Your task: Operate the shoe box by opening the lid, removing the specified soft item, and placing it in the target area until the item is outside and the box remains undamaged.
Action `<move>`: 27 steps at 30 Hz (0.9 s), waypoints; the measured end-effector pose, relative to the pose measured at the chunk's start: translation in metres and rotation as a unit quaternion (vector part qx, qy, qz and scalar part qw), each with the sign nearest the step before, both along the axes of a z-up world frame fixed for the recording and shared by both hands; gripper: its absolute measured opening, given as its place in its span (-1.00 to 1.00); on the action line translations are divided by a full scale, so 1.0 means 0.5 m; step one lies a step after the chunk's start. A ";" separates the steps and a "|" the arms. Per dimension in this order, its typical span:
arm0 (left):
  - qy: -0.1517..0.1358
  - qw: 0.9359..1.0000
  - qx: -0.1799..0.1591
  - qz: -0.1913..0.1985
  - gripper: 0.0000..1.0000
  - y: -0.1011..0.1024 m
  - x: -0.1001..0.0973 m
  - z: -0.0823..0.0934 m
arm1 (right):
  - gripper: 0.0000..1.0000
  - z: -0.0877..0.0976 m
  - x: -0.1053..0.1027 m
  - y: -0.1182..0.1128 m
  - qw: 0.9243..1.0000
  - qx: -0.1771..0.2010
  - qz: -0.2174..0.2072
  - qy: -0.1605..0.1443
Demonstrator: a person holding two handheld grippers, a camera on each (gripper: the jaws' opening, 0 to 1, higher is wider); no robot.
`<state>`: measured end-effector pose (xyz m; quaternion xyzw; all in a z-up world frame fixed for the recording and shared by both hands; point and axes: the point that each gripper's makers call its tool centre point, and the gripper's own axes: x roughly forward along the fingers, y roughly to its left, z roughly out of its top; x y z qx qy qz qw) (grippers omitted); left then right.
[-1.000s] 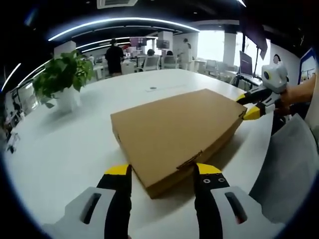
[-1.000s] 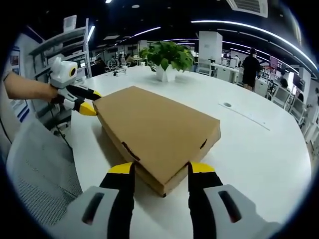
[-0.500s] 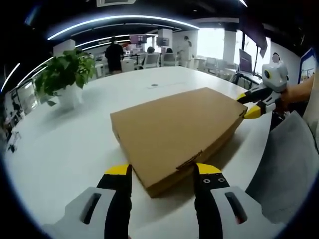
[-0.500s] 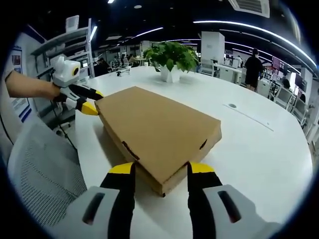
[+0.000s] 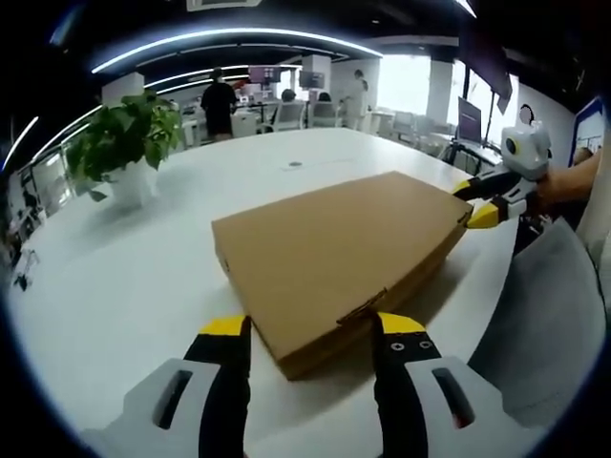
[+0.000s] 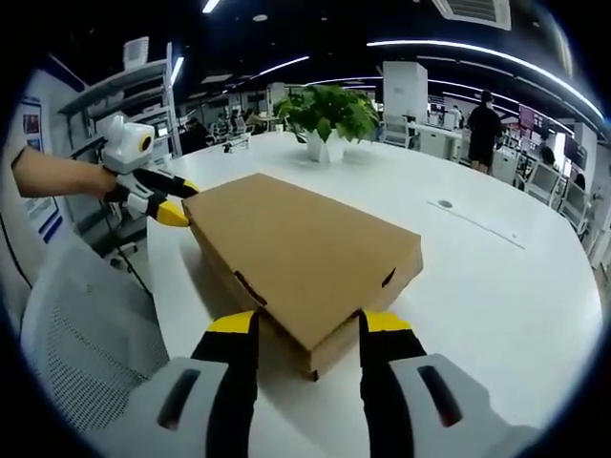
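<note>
- Shoe box (image 5: 334, 253) flat on white bench (image 5: 124, 296), lid down, closed. Plain brown cardboard, no visible damage.
- My left gripper (image 5: 312, 329): jaws spread wide, straddling one corner of the box w/ the corner between the yellow tips. Can't tell if the tips actually touch the cardboard. Nothing held.
- My right gripper (image 6: 303, 326): same story at the opposite corner, jaws wide, corner sits between them, contact unclear, nothing held.
- Left gripper view also shows the right gripper at the far right corner of the box, yellow tips right at the box edge, a hand (image 5: 558, 186) behind it.
- Right gripper view shows the left gripper at the far left corner, tips at the box edge, a forearm (image 6: 52, 174) coming in from the left.
- Small locking tab slots visible on the box side in right gripper view; tab notch on lid edge near my left jaws.
- Soft item not visible, box is shut.
- Potted plant (image 5: 124, 143) on bench, well apart from box. Same plant in white pot beyond the box in right gripper view.
- Grey mesh chair back (image 6: 86, 334) just beside bench edge.
- Small round fitting (image 6: 445, 203) set in the bench top past the box.
- Bkgd: open office, ppl standing far off (image 5: 219, 105), ceiling light strips.
</note>
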<state>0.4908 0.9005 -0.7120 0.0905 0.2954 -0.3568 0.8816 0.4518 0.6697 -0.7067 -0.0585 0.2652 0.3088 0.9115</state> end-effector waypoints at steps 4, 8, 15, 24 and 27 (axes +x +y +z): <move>-0.004 1.000 -0.006 0.004 0.04 -0.001 0.000 0.012 | -0.22 0.011 0.000 0.001 1.000 0.001 0.001 -0.008; -0.008 1.000 -0.016 0.007 0.07 -0.002 0.000 0.027 | -0.21 0.027 0.000 0.000 1.000 0.004 0.001 -0.015; -0.023 0.999 -0.030 0.011 0.12 -0.010 -0.001 0.061 | -0.18 0.053 0.004 0.001 1.000 0.018 -0.004 -0.025; -0.035 0.998 -0.041 0.012 0.19 -0.024 0.000 0.096 | -0.13 0.084 0.011 0.001 0.999 0.031 -0.008 -0.037; -0.039 0.998 -0.046 0.011 0.21 -0.028 0.000 0.106 | -0.11 0.091 0.012 0.002 0.999 0.033 -0.007 -0.040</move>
